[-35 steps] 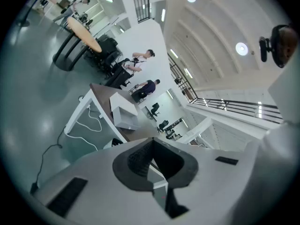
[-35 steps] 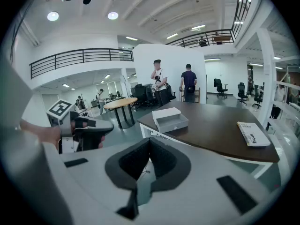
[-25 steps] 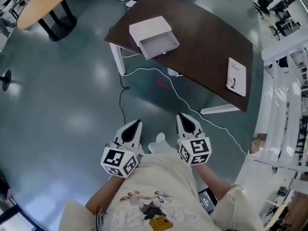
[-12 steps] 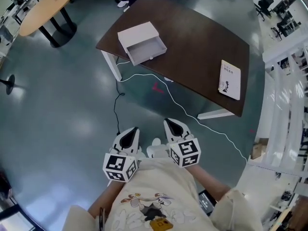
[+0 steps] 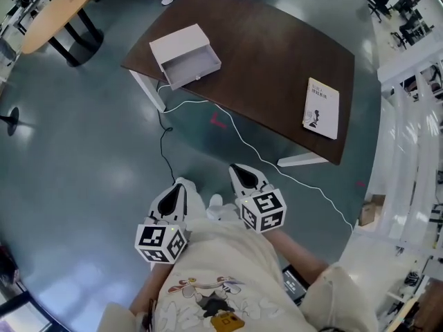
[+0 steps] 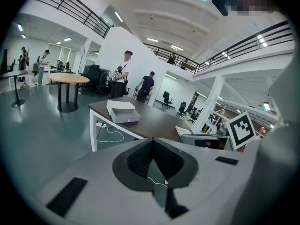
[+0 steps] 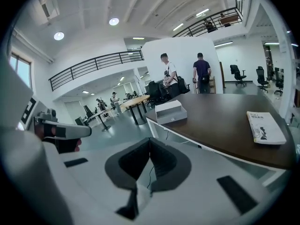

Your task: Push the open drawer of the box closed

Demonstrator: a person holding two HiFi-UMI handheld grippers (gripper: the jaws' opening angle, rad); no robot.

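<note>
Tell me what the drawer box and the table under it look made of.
The box looks like matt pale plastic or painted board: even faces, no grain. The table: dark brown top with faint sheen, likely laminate or veneer; white legs, probably painted metal.

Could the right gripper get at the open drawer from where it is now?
Probably not yet. The right gripper sits close to the person's body, with floor between it and the table bearing the drawer. Nothing blocks the drawer's front, so stepping closer should do.
</note>
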